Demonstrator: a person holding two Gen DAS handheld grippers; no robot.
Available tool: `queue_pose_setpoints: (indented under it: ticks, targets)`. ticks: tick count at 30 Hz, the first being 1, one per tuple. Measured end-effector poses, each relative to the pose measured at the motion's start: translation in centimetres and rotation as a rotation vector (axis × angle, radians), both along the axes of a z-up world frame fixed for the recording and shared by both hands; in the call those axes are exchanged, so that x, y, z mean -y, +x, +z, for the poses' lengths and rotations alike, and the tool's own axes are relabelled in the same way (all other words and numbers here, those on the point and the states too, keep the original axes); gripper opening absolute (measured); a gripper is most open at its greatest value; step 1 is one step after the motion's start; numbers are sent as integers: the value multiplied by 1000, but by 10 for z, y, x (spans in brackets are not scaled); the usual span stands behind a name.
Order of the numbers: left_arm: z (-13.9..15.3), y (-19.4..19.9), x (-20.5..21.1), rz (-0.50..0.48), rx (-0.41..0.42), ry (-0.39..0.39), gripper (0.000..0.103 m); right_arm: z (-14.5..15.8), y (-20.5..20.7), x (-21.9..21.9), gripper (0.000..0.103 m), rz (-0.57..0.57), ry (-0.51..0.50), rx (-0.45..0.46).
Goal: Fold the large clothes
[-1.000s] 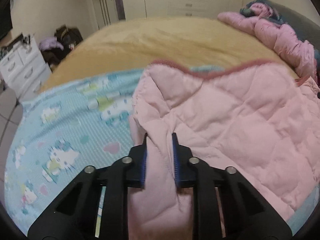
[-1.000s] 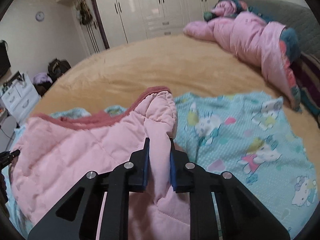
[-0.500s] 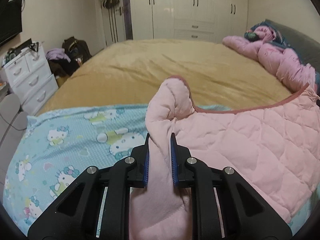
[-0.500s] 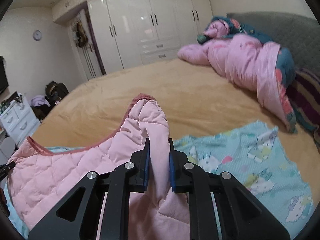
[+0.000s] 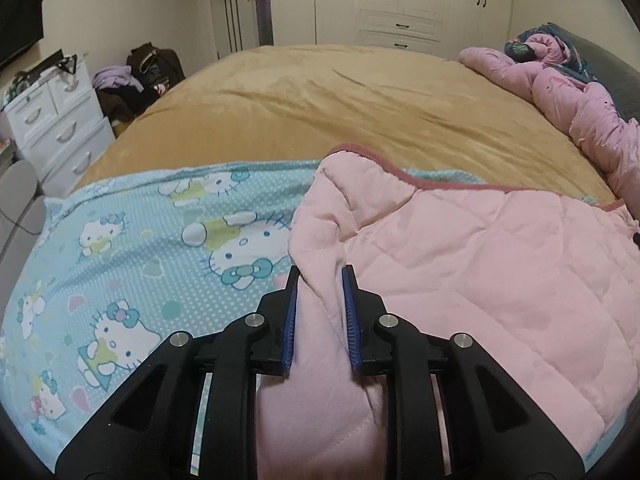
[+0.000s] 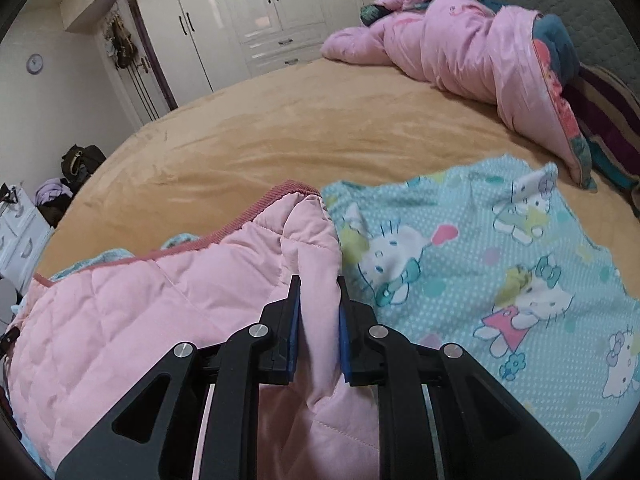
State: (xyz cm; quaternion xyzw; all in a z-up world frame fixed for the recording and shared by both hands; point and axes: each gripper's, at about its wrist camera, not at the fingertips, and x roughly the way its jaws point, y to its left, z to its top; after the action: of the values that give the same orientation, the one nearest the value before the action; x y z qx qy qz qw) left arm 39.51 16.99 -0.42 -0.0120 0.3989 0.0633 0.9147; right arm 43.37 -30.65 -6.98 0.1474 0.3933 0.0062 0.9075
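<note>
A pink quilted garment (image 5: 460,260) with a darker pink ribbed edge lies on a light blue cartoon-cat sheet (image 5: 140,240) on the bed. My left gripper (image 5: 321,276) pinches a fold at the garment's left side; its jaws are opening, with the fabric still filling the gap between the blue pads. In the right wrist view the same pink garment (image 6: 120,320) spreads to the left, and my right gripper (image 6: 318,284) is shut on a fold at its right side. The cat sheet (image 6: 480,260) lies bare to the right of it.
A tan bedspread (image 5: 340,100) covers the bed beyond the sheet. A bunched pink duvet (image 6: 460,52) lies at the far right by the grey headboard. White drawers (image 5: 52,120) and bags (image 5: 148,68) stand left of the bed, a white wardrobe (image 6: 240,20) behind.
Both grippers have sunk toward the bed with their folds of pink fabric. The raised corners now stand lower and closer to the cat sheet.
</note>
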Motion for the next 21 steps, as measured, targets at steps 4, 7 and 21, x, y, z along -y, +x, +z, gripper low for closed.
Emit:
queue_pose_setpoints:
  ticks: [4,7,21]
  targets:
    - [-10,1,-3,14,-13,-4,16,-13,3,-3,18,-7,-12,-33]
    - [-18,1,-1,26,-16,-2,18,-28,4,-9,24,-13,-33,-81]
    - [-32,-7,-3,48,-43,-12,26,-32,-2,-19,32,-26,-110,-111]
